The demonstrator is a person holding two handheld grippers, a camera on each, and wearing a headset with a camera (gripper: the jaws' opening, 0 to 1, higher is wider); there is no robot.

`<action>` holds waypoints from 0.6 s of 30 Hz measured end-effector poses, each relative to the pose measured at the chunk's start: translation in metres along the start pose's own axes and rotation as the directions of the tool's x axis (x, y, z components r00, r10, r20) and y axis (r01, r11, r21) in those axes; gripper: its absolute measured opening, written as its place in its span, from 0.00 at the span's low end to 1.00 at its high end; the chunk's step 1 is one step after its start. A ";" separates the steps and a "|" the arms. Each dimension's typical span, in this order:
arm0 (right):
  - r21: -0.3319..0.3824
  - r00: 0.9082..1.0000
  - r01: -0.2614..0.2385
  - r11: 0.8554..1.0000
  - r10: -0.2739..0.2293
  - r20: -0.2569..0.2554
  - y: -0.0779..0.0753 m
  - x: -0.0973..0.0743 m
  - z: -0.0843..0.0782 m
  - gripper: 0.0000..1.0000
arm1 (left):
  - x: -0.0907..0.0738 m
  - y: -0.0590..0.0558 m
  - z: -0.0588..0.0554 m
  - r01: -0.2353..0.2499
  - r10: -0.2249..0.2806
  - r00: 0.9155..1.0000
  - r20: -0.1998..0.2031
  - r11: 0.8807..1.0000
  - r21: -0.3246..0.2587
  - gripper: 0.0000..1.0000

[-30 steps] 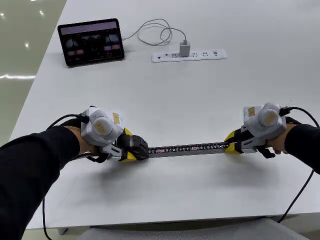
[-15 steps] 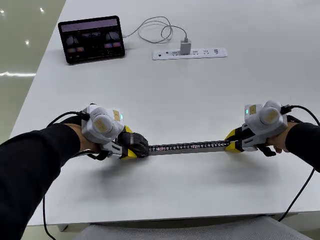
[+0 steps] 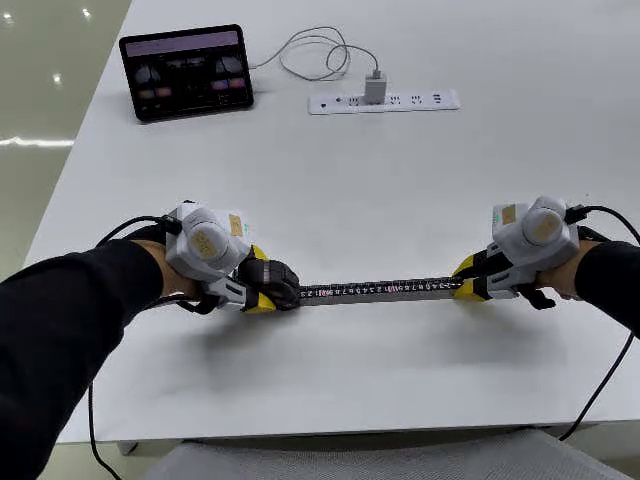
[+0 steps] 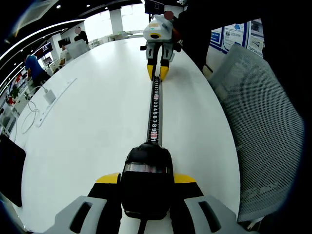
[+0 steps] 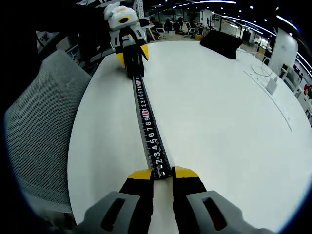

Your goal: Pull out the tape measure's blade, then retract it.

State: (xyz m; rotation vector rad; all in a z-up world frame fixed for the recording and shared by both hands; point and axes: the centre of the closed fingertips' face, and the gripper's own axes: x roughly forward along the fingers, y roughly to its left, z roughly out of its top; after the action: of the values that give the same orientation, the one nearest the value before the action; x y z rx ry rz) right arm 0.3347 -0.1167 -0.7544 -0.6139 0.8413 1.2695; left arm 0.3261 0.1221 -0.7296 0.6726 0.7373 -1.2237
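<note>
Black tape measure case (image 3: pixel 278 284) sits clamped in the left gripper (image 3: pixel 261 284) in the head view, its blade (image 3: pixel 380 291) stretched flat over the table (image 3: pixel 400 190) to the right gripper (image 3: pixel 466 284); tablet (image 3: pixel 187 72) and power strip (image 3: pixel 385 101) lie well behind. In the left gripper view we see the jaws pressing the case's sides. In the right gripper view the jaws are nearly closed, pinching the blade's tip.

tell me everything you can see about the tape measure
The tape measure has a black, rubbery-looking case clamped between the yellow-tipped jaws of the left claw. Its blade is pulled out, dark with white numerals and red tens marks, running straight and flat along the white table. The right claw pinches the blade's free end.
</note>
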 end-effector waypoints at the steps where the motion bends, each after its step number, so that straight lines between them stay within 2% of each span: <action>1: 0.002 1.000 -0.001 1.000 0.001 -0.001 0.000 0.000 0.000 0.09 | 0.000 0.000 0.000 0.000 0.000 1.000 0.000 1.000 0.001 0.34; 3: 0.002 1.000 0.000 1.000 0.000 -0.005 0.000 0.000 0.000 0.09 | 0.000 -0.001 0.001 -0.001 0.001 1.000 -0.003 1.000 0.005 0.34; 5: 0.008 1.000 0.000 1.000 0.000 -0.004 0.000 0.000 0.000 0.10 | 0.001 -0.002 0.001 -0.004 0.005 1.000 -0.021 0.999 0.041 0.34; 11: -0.032 1.000 0.006 0.999 -0.007 -0.011 0.002 0.002 0.003 0.11 | 0.001 -0.001 0.001 0.000 0.002 1.000 -0.026 0.999 0.051 0.34; 14: -0.027 1.000 0.006 1.000 -0.007 -0.022 0.002 0.002 0.003 0.12 | 0.001 0.000 0.001 -0.004 0.005 0.999 -0.033 0.999 0.044 0.35; 17: -0.031 1.000 0.012 0.999 -0.013 -0.026 0.002 0.002 0.003 0.12 | 0.001 0.000 0.000 -0.011 0.011 0.999 -0.035 1.000 -0.002 0.35; 18: -0.028 1.000 0.016 0.999 -0.017 -0.027 0.002 0.002 0.004 0.13 | 0.001 0.000 0.000 -0.014 0.014 0.999 -0.034 1.000 0.010 0.35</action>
State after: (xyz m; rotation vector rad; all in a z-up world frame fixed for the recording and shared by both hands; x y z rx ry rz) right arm 0.3333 -0.1123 -0.7539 -0.6598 0.8405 1.2621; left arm 0.3265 0.1219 -0.7306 0.7066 0.7541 -1.2061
